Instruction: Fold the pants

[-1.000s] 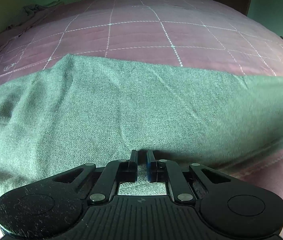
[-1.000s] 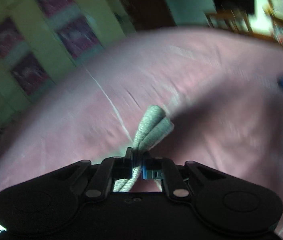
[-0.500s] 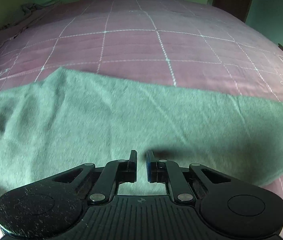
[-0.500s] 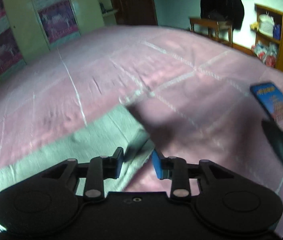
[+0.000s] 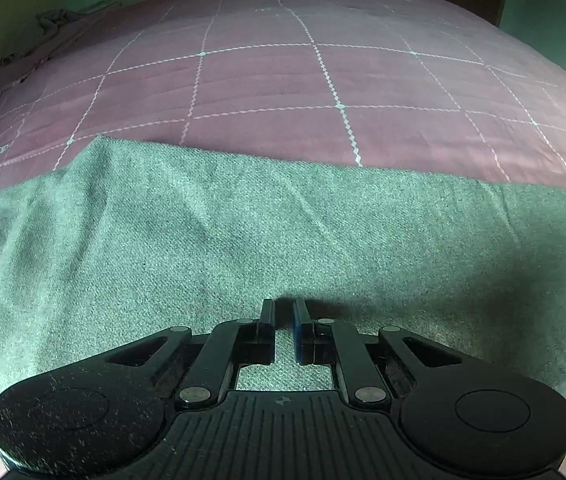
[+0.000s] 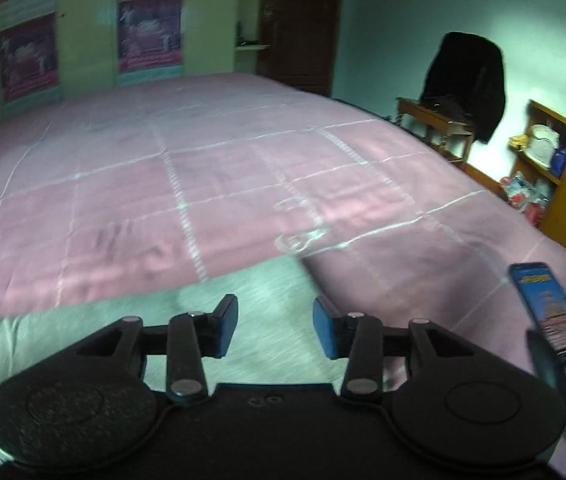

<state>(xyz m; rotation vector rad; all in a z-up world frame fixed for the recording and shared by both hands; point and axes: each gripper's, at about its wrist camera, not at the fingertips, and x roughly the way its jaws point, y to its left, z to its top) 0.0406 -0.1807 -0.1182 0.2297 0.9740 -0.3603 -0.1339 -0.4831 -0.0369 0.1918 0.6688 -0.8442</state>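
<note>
The grey-green pants [image 5: 243, 248] lie flat across the pink quilted bed [image 5: 323, 80], reaching from the left edge to the right edge of the left wrist view. My left gripper [image 5: 284, 312] hovers over the near part of the pants, its jaws a narrow gap apart and holding nothing. In the right wrist view one end of the pants [image 6: 251, 300] lies flat on the bed [image 6: 203, 160]. My right gripper [image 6: 275, 320] is wide open and empty just above that end.
A phone [image 6: 549, 308] on a dark stand sits at the bed's right edge, close to my right gripper. A chair with a dark jacket [image 6: 465, 80] and a wooden shelf [image 6: 563, 184] stand beyond it. Crumpled cloth [image 5: 59, 20] lies at the bed's far left.
My right gripper let go of the bunched pants end, opened wide and pulled back. My left gripper opened slightly and released the near edge; the pants settled flat.
</note>
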